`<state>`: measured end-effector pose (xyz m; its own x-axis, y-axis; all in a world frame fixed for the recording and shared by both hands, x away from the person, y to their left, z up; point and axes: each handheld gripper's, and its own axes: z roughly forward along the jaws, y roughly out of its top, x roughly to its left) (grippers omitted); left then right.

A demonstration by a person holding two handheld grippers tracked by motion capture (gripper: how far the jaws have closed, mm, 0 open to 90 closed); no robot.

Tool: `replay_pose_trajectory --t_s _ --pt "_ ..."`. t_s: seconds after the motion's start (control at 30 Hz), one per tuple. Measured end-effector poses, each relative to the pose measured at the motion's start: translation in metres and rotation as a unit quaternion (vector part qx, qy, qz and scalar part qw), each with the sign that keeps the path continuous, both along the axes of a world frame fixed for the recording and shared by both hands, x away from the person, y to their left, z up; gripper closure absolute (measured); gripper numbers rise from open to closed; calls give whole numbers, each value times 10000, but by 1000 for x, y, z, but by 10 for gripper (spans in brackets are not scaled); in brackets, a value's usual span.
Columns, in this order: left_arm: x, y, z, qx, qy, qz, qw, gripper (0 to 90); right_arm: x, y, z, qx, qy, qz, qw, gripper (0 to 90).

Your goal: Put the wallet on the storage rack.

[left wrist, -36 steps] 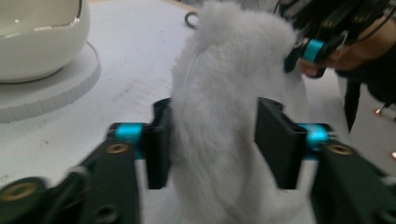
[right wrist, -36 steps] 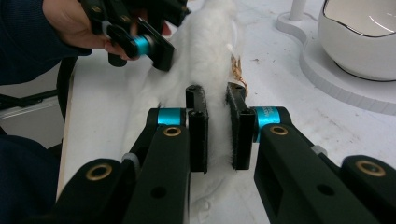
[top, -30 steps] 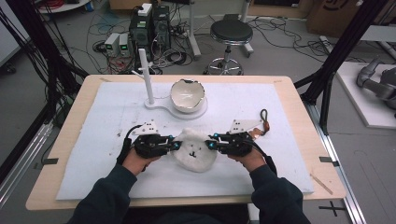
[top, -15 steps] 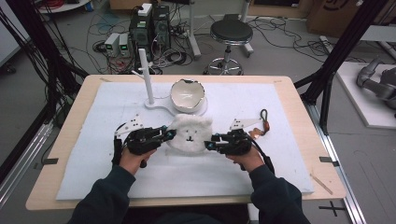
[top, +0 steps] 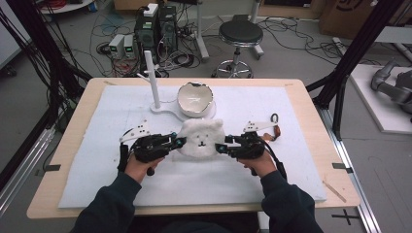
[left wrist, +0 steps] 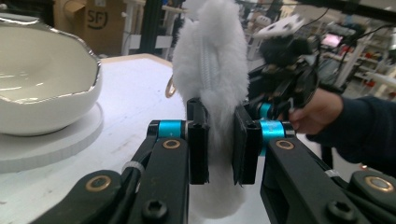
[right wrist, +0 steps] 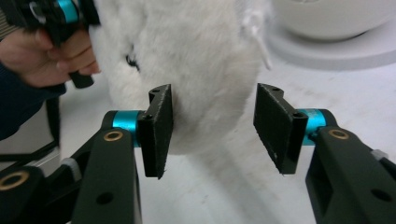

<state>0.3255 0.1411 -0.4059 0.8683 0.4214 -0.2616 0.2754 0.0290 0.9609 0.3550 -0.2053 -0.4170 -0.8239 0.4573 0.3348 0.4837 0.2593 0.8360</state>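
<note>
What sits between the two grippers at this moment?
In the high view, the fluffy white pouch with a face stands between the left gripper and right gripper. The left gripper view shows its jaws clamped on the pouch's edge.

A white plush bear-face pouch (top: 201, 138) is seen at the middle of the white mat (top: 291, 179), held upright between the two grippers — the left gripper (top: 176, 142) at its left edge, the right gripper (top: 221, 146) at its right edge. Behind it, a white bowl with a jagged rim (top: 195, 98) is set on a flat white base (top: 167, 109), from which a white post (top: 152, 79) rises. The mat is laid on a wooden table (top: 73, 141) — dark sleeves enter from the bottom edge.
</note>
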Motion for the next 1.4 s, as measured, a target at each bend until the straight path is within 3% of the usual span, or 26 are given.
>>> replay_pose_trajectory --t_s 0.1,0.13,0.2,0.27,0.3,0.33,0.37,0.43,0.5,0.53,0.6,0.67,0.77,0.87,0.9,0.93,0.97,1.07,1.13,1.23,1.3,1.33,1.37,1.4 --pt "0 -2 -1 76 -23 -7 10000 787 -2 4 1 -68 -63 201 9998 673" --pt "0 -2 -2 232 -32 20 9997 786 -4 0 5 -45 -298 54 9995 732" --pt "1 -7 -7 665 131 -89 9977 783 -4 -4 9 52 -409 -75 9991 748" --pt "1 -18 -16 1292 363 -257 9906 770 -6 -13 17 220 -775 -290 9963 771" --pt "0 -23 -19 1515 394 -369 9870 764 -7 -13 19 172 -873 -314 9955 775" --pt "-1 -28 -22 1671 391 -402 9843 764 -7 -13 19 172 -873 -314 9955 775" --pt "-1 -31 -23 1796 415 -413 9820 726 -10 -12 20 65 -1045 -295 9941 777" --pt "1 -30 -24 1894 506 -343 9800 673 -10 -12 20 16 -1111 -270 9934 780" --pt "4 -25 -22 1736 638 -195 9826 552 -10 -12 22 -13 -1156 -271 9929 781" --pt "6 -21 -21 1574 666 -92 9852 494 -10 -13 22 -30 -1160 -276 9929 781" --pt "9 -10 -16 1102 569 151 9922 455 -10 -13 22 -114 -1159 -265 9928 782" --pt "9 -2 -11 733 419 341 9958 432 -9 -12 20 -144 -1087 -188 9938 782" --pt "9 2 -9 604 248 433 9969 405 -10 -8 20 -95 -1022 14 9947 782" --pt "9 -4 -12 685 350 148 9969 397 -12 -3 20 -8 -963 233 9951 781" --pt "7 -7 -12 758 329 -40 9966 645 -12 -1 20 7 -976 247 9949 775" --pt "5 -9 -12 885 185 -102 9959 645 -12 -1 20 7 -976 247 9949 775" --pt "3 -10 -12 937 133 -138 9954 716 -12 0 20 -13 -976 195 9950 755" --pt "3 -7 -8 706 5 -59 9975 762 -8 -5 18 97 -764 -193 9968 563" --pt "3 -3 -6 549 -15 44 9985 763 -5 -8 17 133 -634 -353 9973 506" --pt "3 -1 -5 448 -112 78 9989 767 -3 -7 13 188 -447 -254 9985 465" --pt "2 -2 -5 418 -157 54 9990 767 -1 -2 8 235 -120 -46 9996 430" --pt "2 -3 -5 423 -165 32 9990 768 0 1 6 251 46 68 9997 427" --pt "2 -3 -5 442 -154 27 9989 768 0 3 4 251 172 169 9994 482" --pt "2 -3 -5 485 -125 39 9987 767 0 5 4 214 158 234 9994 600"
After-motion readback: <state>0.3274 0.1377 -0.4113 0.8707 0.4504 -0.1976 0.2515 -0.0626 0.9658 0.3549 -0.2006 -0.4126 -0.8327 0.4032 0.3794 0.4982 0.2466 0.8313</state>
